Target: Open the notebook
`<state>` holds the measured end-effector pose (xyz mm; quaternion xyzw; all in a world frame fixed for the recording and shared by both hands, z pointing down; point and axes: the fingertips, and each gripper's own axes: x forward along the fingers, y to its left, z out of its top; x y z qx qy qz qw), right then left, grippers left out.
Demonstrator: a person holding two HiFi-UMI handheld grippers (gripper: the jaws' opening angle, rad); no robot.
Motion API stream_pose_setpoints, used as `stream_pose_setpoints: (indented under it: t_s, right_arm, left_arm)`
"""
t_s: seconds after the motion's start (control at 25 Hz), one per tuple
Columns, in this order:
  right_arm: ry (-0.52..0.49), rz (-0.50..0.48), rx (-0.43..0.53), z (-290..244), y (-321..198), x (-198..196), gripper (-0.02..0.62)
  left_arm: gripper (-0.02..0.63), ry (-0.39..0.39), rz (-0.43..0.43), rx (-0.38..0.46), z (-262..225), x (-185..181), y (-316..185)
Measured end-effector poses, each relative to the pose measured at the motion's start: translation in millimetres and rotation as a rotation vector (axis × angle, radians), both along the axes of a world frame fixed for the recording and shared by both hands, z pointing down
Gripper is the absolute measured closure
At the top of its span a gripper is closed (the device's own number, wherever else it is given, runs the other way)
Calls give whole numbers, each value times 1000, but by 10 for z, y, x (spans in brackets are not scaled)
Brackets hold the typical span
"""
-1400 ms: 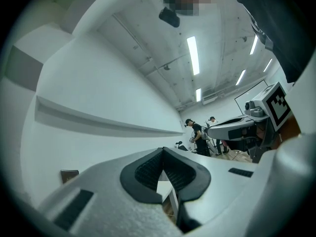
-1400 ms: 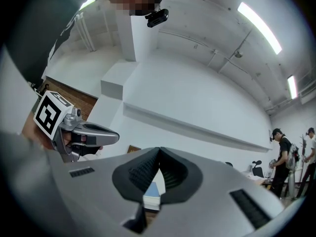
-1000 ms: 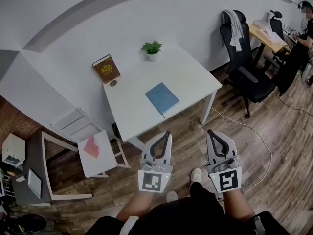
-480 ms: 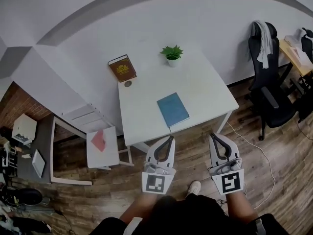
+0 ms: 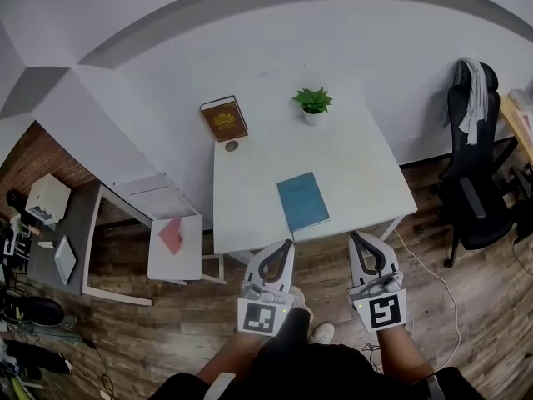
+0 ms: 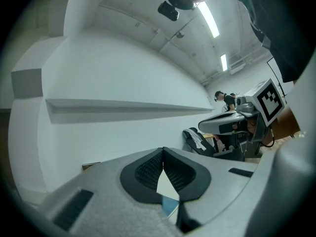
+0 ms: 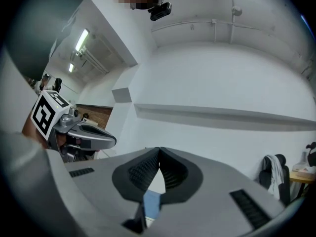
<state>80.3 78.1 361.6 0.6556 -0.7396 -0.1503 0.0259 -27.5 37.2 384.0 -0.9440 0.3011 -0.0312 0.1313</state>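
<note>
- Notebook [image 5: 303, 202]: blue, flat, rectangular, closed; laid on white table [image 5: 358, 157] near front edge, long axis run front-to-back, slightly skewed.
- Left gripper [image 5: 288, 243], right gripper [image 5: 354, 236]: jaws seen pressed together, nothing clamped.

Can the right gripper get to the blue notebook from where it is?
Probably yes. The notebook lies near the table's front edge, just ahead of the right gripper, and nothing stands between them. Its jaws are shut, though.
</note>
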Motion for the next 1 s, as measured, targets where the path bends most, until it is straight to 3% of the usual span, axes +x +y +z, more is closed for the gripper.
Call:
stream_pose_setpoints:
  t_s: [0.56,1.0]
  right_arm:
    - [24,-110,-27,20,-1347,-140,591]
    - [37,-87,-158,251,-2282,-87,591]
  left_arm:
    - [614,35,-70,-29,117,-70,-1232]
    - [614,2,-55,-86,294,-137,-2113]
